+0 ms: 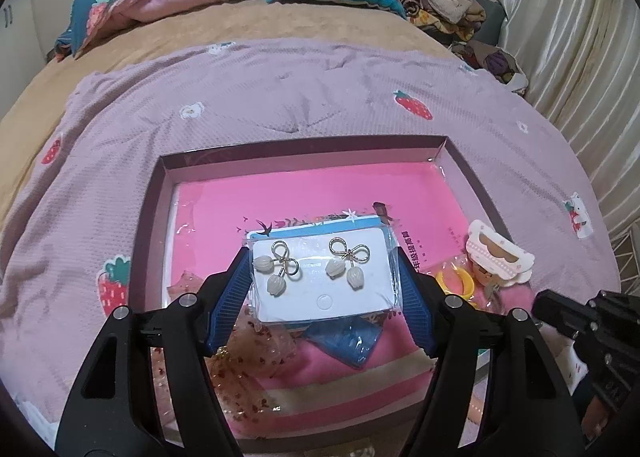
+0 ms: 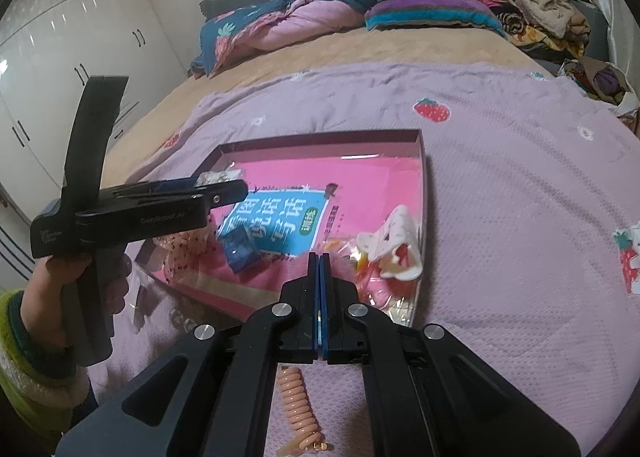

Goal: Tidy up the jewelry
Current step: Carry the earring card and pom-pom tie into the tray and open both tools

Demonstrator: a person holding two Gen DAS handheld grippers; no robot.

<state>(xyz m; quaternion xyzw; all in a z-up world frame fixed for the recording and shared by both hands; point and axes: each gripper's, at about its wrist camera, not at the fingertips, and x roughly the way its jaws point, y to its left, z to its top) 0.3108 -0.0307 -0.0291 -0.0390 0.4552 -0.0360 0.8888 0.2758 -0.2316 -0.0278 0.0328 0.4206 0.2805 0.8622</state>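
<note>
Nearest, a peach spiral hair tie (image 2: 298,405) lies on the lilac blanket (image 2: 500,197), not yet in the box. Above it the right gripper (image 2: 319,257) has its fingers pressed together, holding nothing. The left gripper (image 1: 324,277) clamps an earring card (image 1: 320,277) in its clear sleeve over the shallow box (image 1: 476,177). Further in, a white hair claw (image 1: 498,259) and a yellow ring-shaped piece (image 1: 456,281) already lie inside. The task seems partly done.

Left wrist cam: close, above box (image 1: 460,161). Right cam: farther back, lower right; both share box, bed.
</note>
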